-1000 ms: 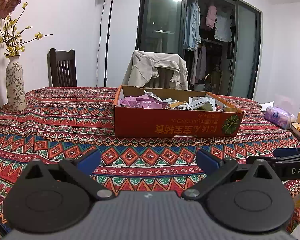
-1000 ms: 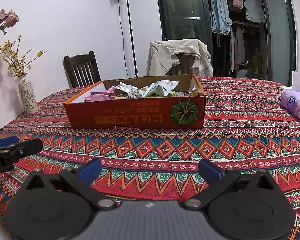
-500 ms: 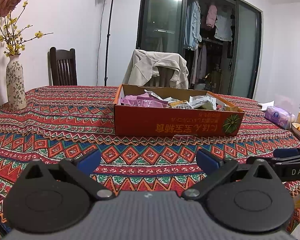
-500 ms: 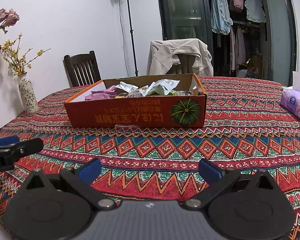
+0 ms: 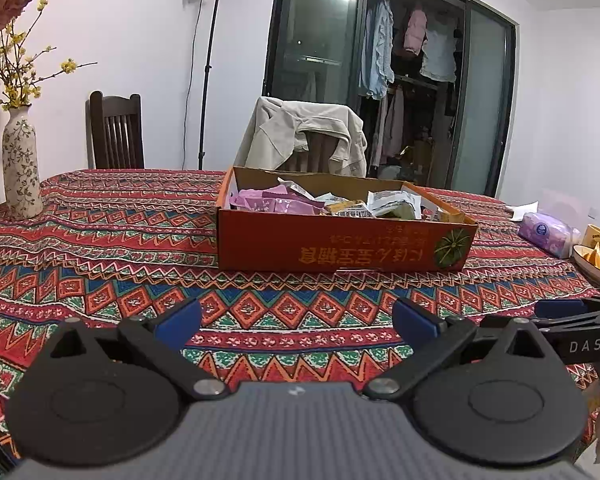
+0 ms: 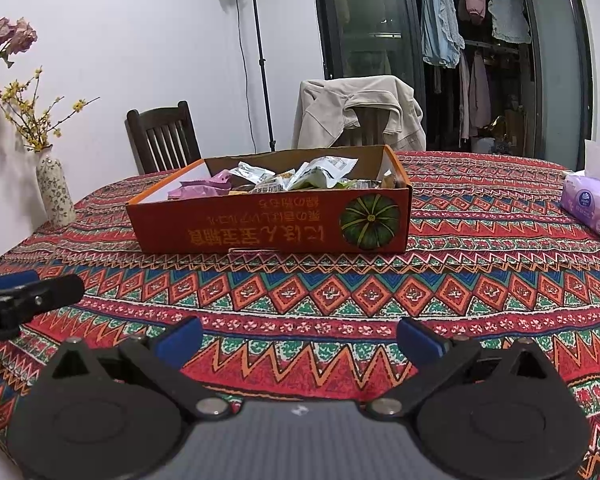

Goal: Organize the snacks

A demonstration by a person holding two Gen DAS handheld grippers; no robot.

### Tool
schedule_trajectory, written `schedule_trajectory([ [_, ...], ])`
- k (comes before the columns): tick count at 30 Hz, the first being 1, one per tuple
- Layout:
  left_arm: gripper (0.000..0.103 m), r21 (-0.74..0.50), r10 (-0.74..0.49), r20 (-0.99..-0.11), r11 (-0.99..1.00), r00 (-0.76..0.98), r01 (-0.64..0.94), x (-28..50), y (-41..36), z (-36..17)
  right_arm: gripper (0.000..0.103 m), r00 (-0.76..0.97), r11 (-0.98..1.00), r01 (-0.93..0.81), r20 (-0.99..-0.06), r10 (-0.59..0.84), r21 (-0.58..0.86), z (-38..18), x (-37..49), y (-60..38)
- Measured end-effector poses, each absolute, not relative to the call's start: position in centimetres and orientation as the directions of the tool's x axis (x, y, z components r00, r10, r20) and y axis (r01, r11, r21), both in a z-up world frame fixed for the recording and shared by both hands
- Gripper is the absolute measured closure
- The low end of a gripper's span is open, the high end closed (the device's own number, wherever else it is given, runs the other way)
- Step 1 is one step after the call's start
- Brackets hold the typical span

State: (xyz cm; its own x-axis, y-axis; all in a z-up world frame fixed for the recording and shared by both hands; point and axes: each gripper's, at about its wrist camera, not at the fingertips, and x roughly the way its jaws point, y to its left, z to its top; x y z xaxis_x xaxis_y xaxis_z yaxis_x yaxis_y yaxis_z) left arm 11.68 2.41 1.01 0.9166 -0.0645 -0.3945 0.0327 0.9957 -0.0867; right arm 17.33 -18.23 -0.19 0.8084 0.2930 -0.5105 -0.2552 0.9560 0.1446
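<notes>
Change since earlier frames: almost none; both tools remain low over the near bench edge, box and snacks unmoved.
Vase (image 5: 20,168): far left on the bench (image 5: 100,248), well apart from the box.
Left tool (image 5: 296,318): fingers spread wide, holding nothing, above the patterned cloth.
Box (image 5: 340,246): orange cardboard, mid-bench, ahead of both tools; open cloth lies between.
Snacks (image 5: 324,202): purple and white packets heaped inside the box.
Right tool (image 6: 298,338): fingers spread wide, empty.
Tissue pack (image 6: 590,206): right of the box, apart.
Bowl (image 5: 598,258): right bench edge.
</notes>
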Motion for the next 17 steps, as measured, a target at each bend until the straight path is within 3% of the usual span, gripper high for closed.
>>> schedule_trajectory([
  [17, 0.0, -0.081, -0.054, -0.38, 0.996, 0.923, 0.025, 11.66, 2.23, 0.79, 0.0, 0.802, 0.955, -0.255, -0.52, 0.295, 0.149, -0.98, 17.51, -18.4],
])
